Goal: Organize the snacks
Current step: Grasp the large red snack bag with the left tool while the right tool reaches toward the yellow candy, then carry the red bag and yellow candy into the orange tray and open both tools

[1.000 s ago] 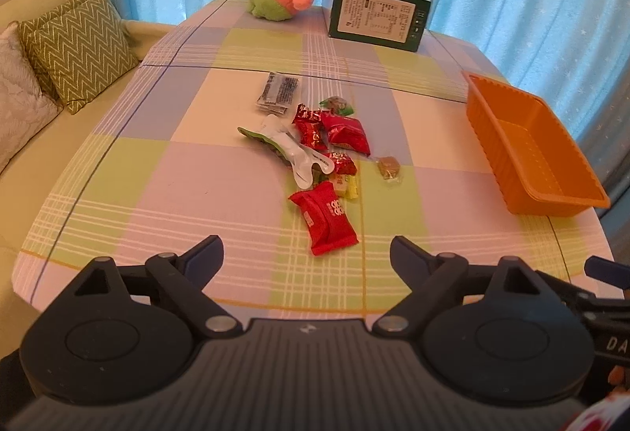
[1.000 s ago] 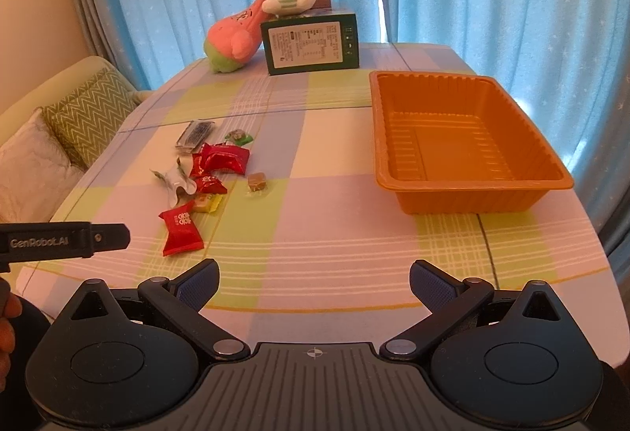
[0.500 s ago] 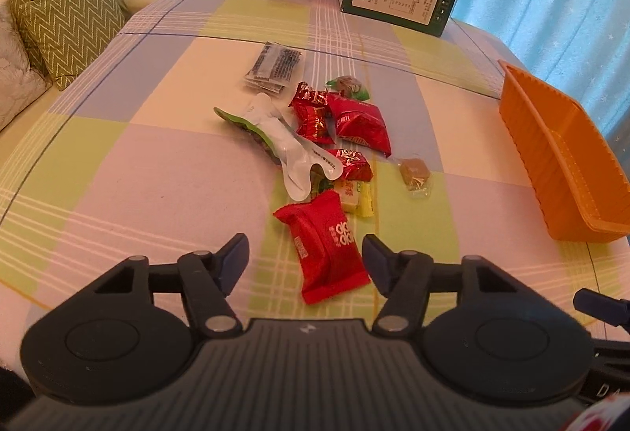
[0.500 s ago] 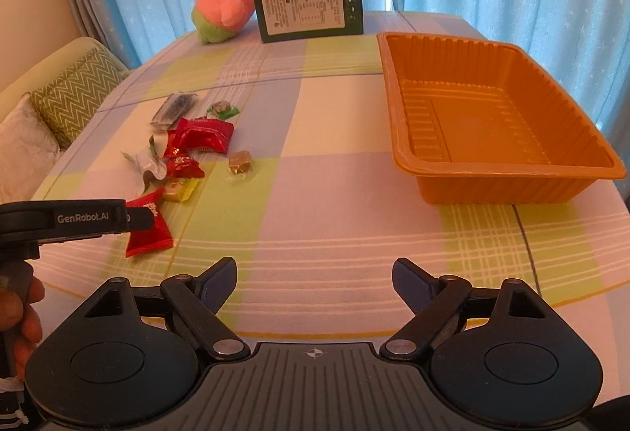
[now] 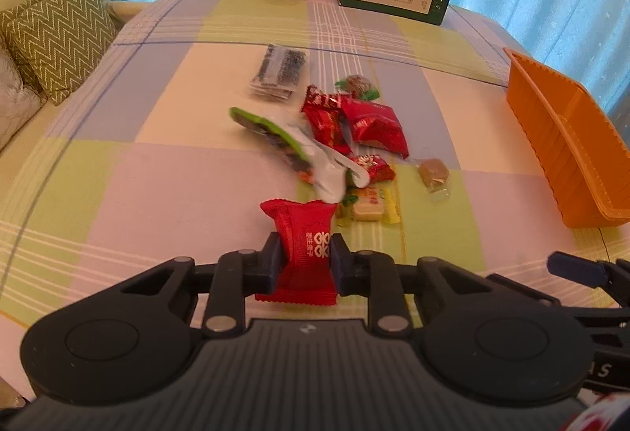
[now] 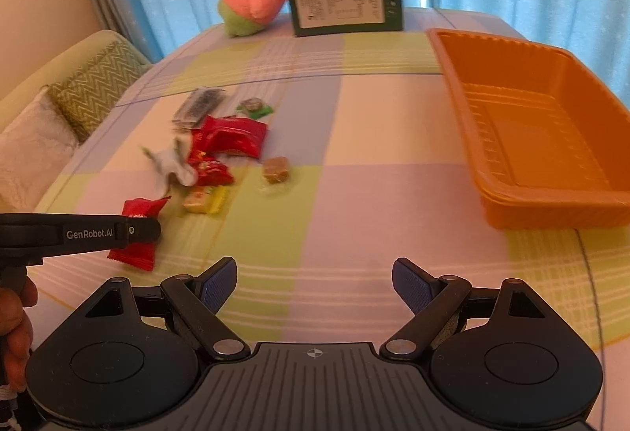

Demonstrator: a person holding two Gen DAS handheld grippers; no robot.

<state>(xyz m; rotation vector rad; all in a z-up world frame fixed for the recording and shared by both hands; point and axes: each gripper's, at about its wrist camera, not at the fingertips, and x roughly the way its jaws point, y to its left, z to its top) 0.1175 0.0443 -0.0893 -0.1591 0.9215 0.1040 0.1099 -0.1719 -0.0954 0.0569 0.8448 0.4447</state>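
My left gripper (image 5: 305, 258) is shut on a red snack packet (image 5: 305, 234) at the near end of the snack pile; it also shows in the right wrist view (image 6: 138, 230), gripped at the left. Behind it lie several snacks: red packets (image 5: 370, 124), a yellow candy (image 5: 368, 208), a brown candy (image 5: 433, 173), a green-and-white wrapper (image 5: 283, 143) and a dark packet (image 5: 281, 71). The empty orange tray (image 6: 523, 132) stands at the right. My right gripper (image 6: 315, 285) is open and empty above the near table edge.
A green box (image 6: 346, 2) and two plush toys (image 6: 252, 2) stand at the table's far end. A sofa with a zigzag cushion (image 5: 59, 33) is left of the table. Blue curtains hang behind.
My left gripper moved forward and down over the nearest red packet and shut on it. My right gripper moved forward a little and stayed open.
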